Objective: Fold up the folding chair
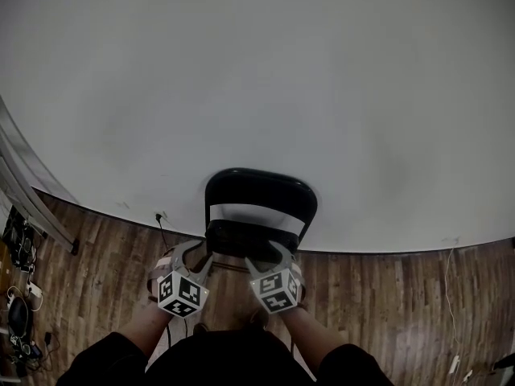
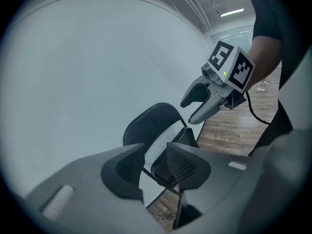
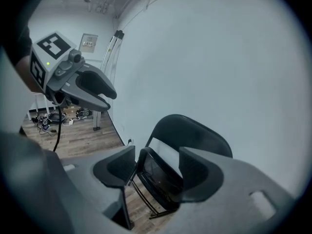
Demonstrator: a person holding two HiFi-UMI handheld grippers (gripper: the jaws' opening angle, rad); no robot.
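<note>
The folding chair stands on the wood floor with its back to the white wall, straight ahead of the person. The left gripper and the right gripper sit just in front of its seat, 1 to each side.

Both grippers are empty. In the left gripper view the jaws stand narrowly apart with the chair showing beyond the gap, not between the pads. In the right gripper view the jaws stand wider, again framing the chair without touching it.

The seat appears tipped steeply up toward the backrest, so the fold looks close to done, though no view shows whether the frame has closed flat. That is the main risk. With neither gripper holding it, a half-closed frame could drop open again. A narrow folded chair could also slide down the wall or tip sideways, because the 2 crossed legs give it little footing. A push from only 1 side would twist it and scrape it along the wall.

The chair's long axis runs upright, from its feet on the floor to the curved top of the backrest. Its seat side faces the person and its back faces the wall.
</note>
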